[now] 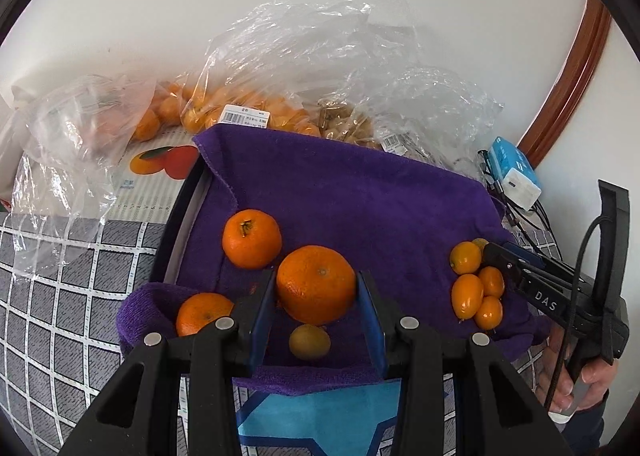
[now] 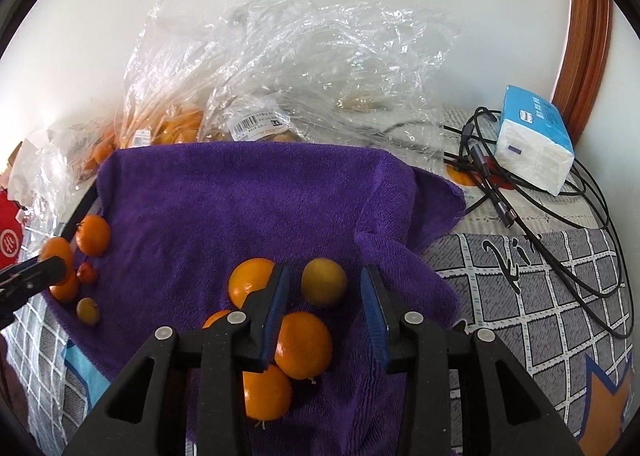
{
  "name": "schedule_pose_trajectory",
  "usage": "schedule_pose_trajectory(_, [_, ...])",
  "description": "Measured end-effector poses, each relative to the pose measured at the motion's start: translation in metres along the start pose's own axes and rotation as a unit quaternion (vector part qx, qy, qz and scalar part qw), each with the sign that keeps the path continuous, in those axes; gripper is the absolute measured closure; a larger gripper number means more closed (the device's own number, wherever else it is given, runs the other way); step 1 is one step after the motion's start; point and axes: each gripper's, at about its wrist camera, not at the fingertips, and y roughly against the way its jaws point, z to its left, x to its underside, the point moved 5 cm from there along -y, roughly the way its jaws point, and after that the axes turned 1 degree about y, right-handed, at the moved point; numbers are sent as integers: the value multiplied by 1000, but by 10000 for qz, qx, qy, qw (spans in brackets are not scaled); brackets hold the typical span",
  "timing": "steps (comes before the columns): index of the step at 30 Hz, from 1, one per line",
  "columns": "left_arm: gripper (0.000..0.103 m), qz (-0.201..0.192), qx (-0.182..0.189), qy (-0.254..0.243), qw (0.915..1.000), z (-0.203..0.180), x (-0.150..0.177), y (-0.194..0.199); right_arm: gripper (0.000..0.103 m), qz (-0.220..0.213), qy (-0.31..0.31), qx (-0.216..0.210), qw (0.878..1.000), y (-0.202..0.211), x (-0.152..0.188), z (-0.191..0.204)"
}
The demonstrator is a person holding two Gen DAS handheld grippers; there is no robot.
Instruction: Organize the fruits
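While my left gripper [image 1: 316, 288] pinches an orange [image 1: 315, 283] at centre frame, kumquats [image 1: 476, 288] cluster right; my right gripper [image 2: 324, 292] hangs spread, sorting seemingly half done.

Fuzzy purple towel [image 2: 248, 200], crinkled clear plastic bags [image 2: 304, 56], glossy oranges [image 1: 315, 284]

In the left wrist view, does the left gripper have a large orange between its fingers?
Yes. The large orange sits between the blue pads of the left gripper, above the purple towel.
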Motion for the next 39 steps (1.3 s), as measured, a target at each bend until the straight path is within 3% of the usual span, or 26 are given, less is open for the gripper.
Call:
schedule_pose_trajectory(6, [65, 148, -170, -129, 9997, -16, 0, -20, 64, -143, -307, -369, 9987, 29, 6, -7])
schedule_pose_trajectory(22, [62, 529, -236, -5, 9983, -19, 14, -39, 64, -109, -38, -167, 9998, 44, 23, 4])
schedule_pose_trajectory(25, [54, 374, -120, -40, 9992, -21, 12, -25, 64, -61, -46, -69, 9999, 45, 27, 5])
schedule_pose_trajectory(29, [51, 107, -137, -291, 9994, -26, 11, 3, 64, -71, -66, 56, 9999, 55, 29, 8])
schedule_pose_trajectory(35, [49, -294, -296, -499, 9979, -19, 24, 56, 64, -313, -38, 316, 9990, 100, 32, 18])
schedule_pose_trajectory(39, [40, -525, -350, -465, 9969, -13, 36, 93, 63, -419, -171, 290, 9986, 132, 40, 24])
